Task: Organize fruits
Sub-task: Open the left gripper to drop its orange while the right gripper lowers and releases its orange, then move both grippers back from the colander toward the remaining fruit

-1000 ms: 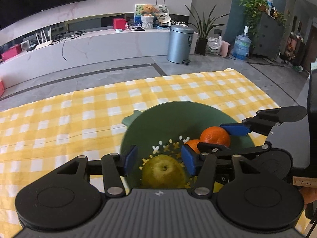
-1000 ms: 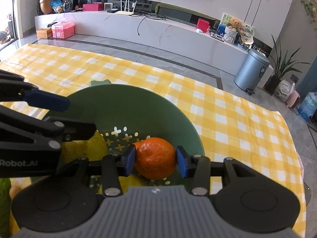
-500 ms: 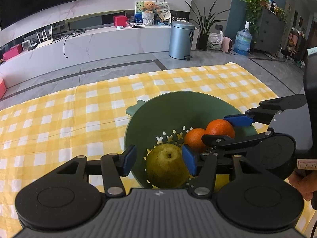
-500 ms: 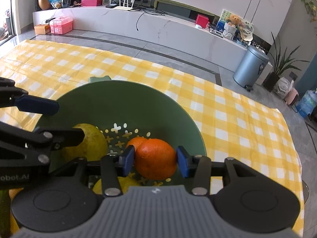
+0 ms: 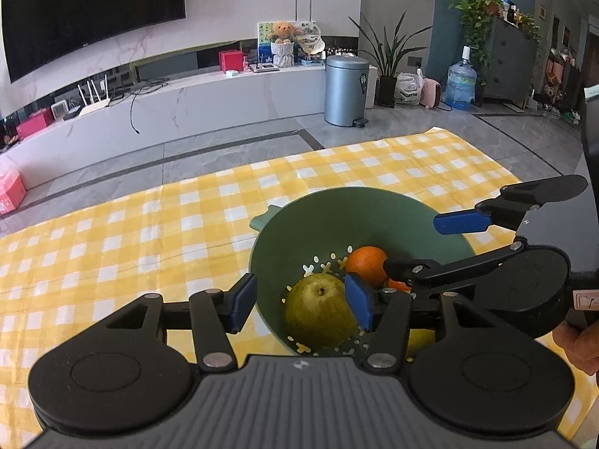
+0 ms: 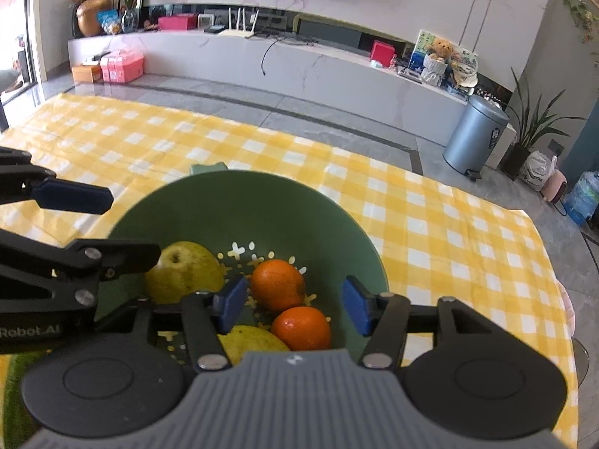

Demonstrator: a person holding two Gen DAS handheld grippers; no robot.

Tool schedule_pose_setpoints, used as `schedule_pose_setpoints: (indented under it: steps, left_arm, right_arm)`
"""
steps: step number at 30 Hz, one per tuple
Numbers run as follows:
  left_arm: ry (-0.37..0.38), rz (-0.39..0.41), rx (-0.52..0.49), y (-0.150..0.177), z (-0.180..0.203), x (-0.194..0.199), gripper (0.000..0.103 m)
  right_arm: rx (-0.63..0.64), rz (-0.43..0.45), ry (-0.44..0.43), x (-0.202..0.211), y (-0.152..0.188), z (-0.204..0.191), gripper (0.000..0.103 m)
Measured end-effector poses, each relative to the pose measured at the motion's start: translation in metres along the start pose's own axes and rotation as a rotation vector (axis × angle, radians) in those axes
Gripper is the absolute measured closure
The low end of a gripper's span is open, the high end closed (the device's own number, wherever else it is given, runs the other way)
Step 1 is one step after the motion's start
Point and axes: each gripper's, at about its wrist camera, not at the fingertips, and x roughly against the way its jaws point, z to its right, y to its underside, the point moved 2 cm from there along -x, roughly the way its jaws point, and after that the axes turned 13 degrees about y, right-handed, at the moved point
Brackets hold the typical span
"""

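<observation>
**A:** Which step are you on?

**B:** The release, I judge. My right gripper (image 6: pixel 294 305) hangs over the round green plastic colander bowl with cross-shaped holes (image 6: pixel 262 202), and its jaws are opening; two round orange tangerines (image 6: pixel 277 284) lie under the gap, touching neither blue pad. My left gripper (image 5: pixel 301 305) hangs over the same bowl's near left rim. Its jaws are opening too, and the yellow-green pear with a dark stem dimple (image 5: pixel 320 314) sits in the bowl beneath them; the right pad looks just beside it, the left pad stands well clear over the rim.

**A:** So nothing is held?

**B:** Nothing that I can see pressed between pads on either side.

**A:** Where is the fruit, then?

**B:** All inside the bowl, which stands on the yellow-and-white checked cloth over the table (image 5: pixel 112 232), toward the near right corner as the left camera shows it. There is also a yellow fruit low in the bowl (image 6: pixel 251 338), partly hidden by my right gripper.

**A:** And next?

**B:** Both grippers should lift straight out with the jaws wide, so no pad rolls a tangerine or catches the rim. Something green and yellow shows at the lower left edge of the right view; I cannot tell what it is.
</observation>
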Motion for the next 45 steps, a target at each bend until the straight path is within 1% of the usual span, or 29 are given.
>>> schedule_pose_setpoints:
  steps: [2, 5, 9, 11, 13, 15, 19, 22, 26, 29, 32, 35, 36, 39, 40, 45]
  left_arm:
    - [-0.008, 0.005, -0.013, 0.003, 0.004, 0.008, 0.035]
    - [-0.002, 0.003, -0.035, 0.01, 0.011, 0.019, 0.034]
    - [0.036, -0.002, -0.047, 0.019, 0.018, 0.037, 0.034]
    - [0.055, -0.008, -0.039, 0.025, 0.021, 0.046, 0.034]
    - [0.081, -0.01, -0.026, 0.031, 0.022, 0.055, 0.034]
    - [0.111, -0.009, -0.006, 0.039, 0.022, 0.063, 0.034]
    - [0.132, -0.01, 0.0, 0.056, 0.023, 0.077, 0.034]
    - [0.148, -0.015, 0.01, 0.067, 0.022, 0.083, 0.034]
    - [0.183, -0.035, 0.074, 0.083, 0.015, 0.088, 0.034]
    - [0.224, -0.051, 0.082, 0.097, 0.011, 0.091, 0.034]
    - [0.279, -0.075, 0.073, 0.108, 0.01, 0.09, 0.034]
    - [0.316, -0.116, 0.057, 0.119, 0.012, 0.086, 0.035]
    - [0.325, -0.128, 0.049, 0.122, 0.014, 0.084, 0.035]
    - [0.344, -0.159, 0.028, 0.128, 0.021, 0.078, 0.035]
    - [0.343, -0.166, 0.021, 0.13, 0.023, 0.077, 0.035]
    - [0.315, -0.198, -0.048, 0.141, 0.034, 0.066, 0.036]
  right_arm:
    - [-0.03, 0.011, -0.003, 0.01, 0.002, 0.002, 0.045]
    - [-0.073, 0.026, -0.001, 0.025, 0.01, 0.004, 0.045]
    - [-0.14, 0.047, 0.005, 0.047, 0.024, 0.005, 0.045]
    - [-0.185, 0.055, 0.003, 0.058, 0.033, 0.006, 0.044]
    - [-0.227, 0.06, 0.0, 0.068, 0.043, 0.007, 0.04]
    - [-0.257, 0.062, 0.002, 0.077, 0.053, 0.006, 0.04]
    - [-0.302, 0.047, 0.008, 0.092, 0.077, 0.003, 0.04]
    - [-0.342, 0.014, 0.004, 0.099, 0.096, -0.001, 0.04]
    - [-0.37, -0.009, 0.014, 0.109, 0.117, -0.009, 0.04]
    - [-0.361, -0.024, 0.023, 0.116, 0.134, -0.019, 0.04]
    - [-0.369, -0.032, 0.031, 0.121, 0.143, -0.022, 0.04]
    - [-0.39, -0.024, 0.011, 0.128, 0.148, -0.021, 0.04]
    - [-0.394, -0.025, -0.002, 0.129, 0.15, -0.022, 0.041]
    - [-0.372, -0.038, -0.027, 0.13, 0.154, -0.029, 0.058]
    - [-0.363, -0.041, -0.031, 0.129, 0.154, -0.031, 0.061]
    - [-0.331, -0.044, -0.034, 0.125, 0.153, -0.038, 0.062]
